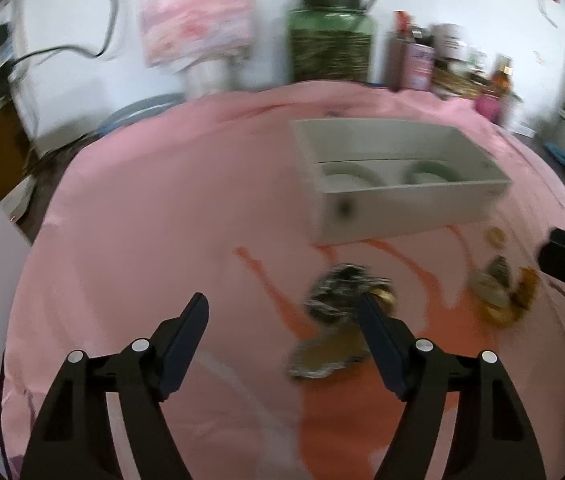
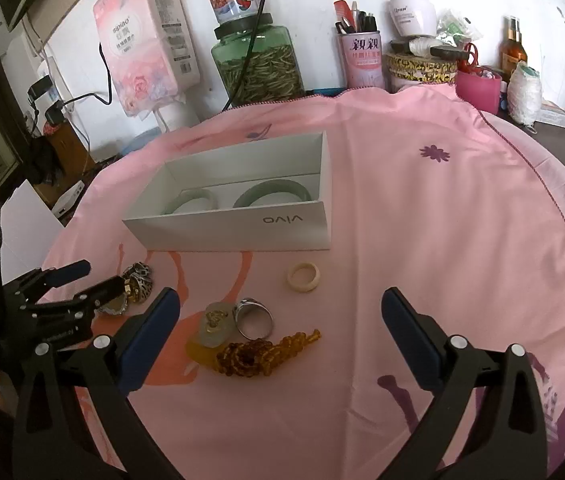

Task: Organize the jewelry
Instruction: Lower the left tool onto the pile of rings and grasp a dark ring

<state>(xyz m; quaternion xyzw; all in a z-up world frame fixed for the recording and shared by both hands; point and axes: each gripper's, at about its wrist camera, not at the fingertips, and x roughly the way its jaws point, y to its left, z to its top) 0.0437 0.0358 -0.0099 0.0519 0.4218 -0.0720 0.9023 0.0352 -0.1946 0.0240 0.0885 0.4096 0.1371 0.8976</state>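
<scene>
white cardboard box (image 2: 234,216): on the pink cloth of the counter (image 2: 442,240), two pale green bangles (image 2: 270,196) inside
left gripper (image 1: 282,312): jaws spread, nothing pinched; the ornate black-and-gold patterned bracelet (image 1: 342,284) in front of the box sits against its right finger only
right gripper (image 2: 280,312): jaws spread, empty, over the loose pieces in front of the box
risk: closing off-centre may shove the bracelet aside
views: left is blurred; only right shows the silver ring (image 2: 252,318), cream ring (image 2: 303,277) and amber bead string (image 2: 266,350) clearly
</scene>
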